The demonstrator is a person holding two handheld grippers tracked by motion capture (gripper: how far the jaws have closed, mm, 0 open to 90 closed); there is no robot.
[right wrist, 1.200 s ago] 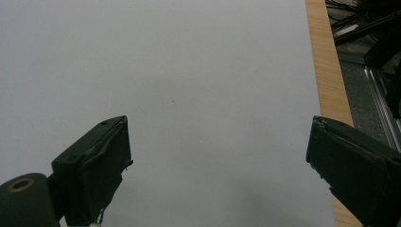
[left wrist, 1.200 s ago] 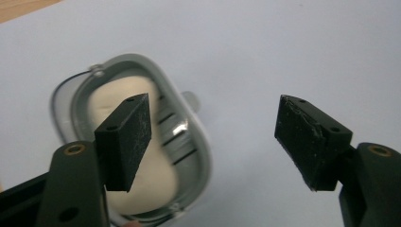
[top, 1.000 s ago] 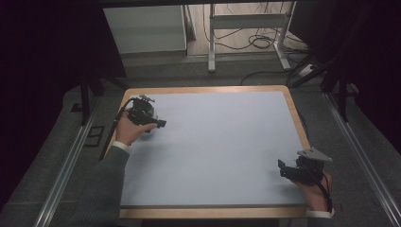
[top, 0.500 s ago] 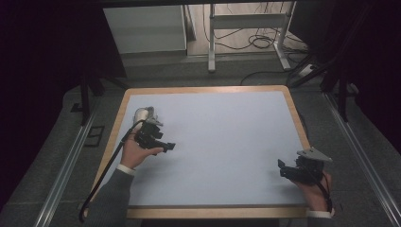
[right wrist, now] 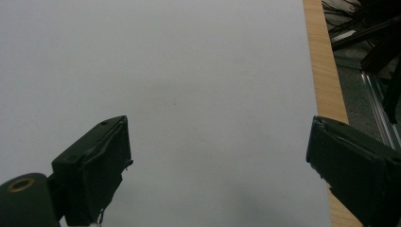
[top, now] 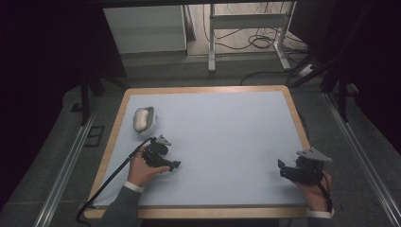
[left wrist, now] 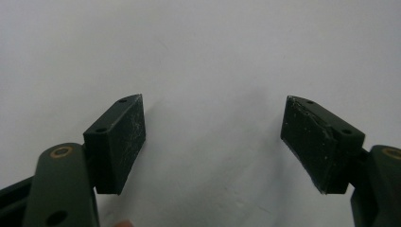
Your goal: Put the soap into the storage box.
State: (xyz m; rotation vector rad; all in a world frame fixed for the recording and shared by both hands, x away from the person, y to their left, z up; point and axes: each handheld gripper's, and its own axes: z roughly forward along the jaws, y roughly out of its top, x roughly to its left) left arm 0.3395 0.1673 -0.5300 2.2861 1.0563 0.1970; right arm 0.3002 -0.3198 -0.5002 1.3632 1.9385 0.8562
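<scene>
A pale oval object (top: 143, 119), cream on top with a grey edge, lies on the light blue table mat (top: 222, 132) near its back left corner. My left gripper (top: 173, 165) is held in a hand a short way in front of that object, apart from it. Its jaws stand open over bare mat in the left gripper view (left wrist: 213, 137). My right gripper (top: 282, 170) rests near the front right corner of the mat, pointing left. It is open with nothing between its fingers in the right gripper view (right wrist: 217, 161).
A wooden rim (top: 297, 118) frames the mat and also shows as the wooden rim (right wrist: 324, 71) in the right gripper view. The left gripper's black cable (top: 106, 184) trails off the front left edge. Metal rails, a white cabinet (top: 144, 28) and floor cables lie beyond the table.
The left gripper has let go of the pale object at the back left and drawn back toward the person and slightly right. The right gripper has stayed put.
</scene>
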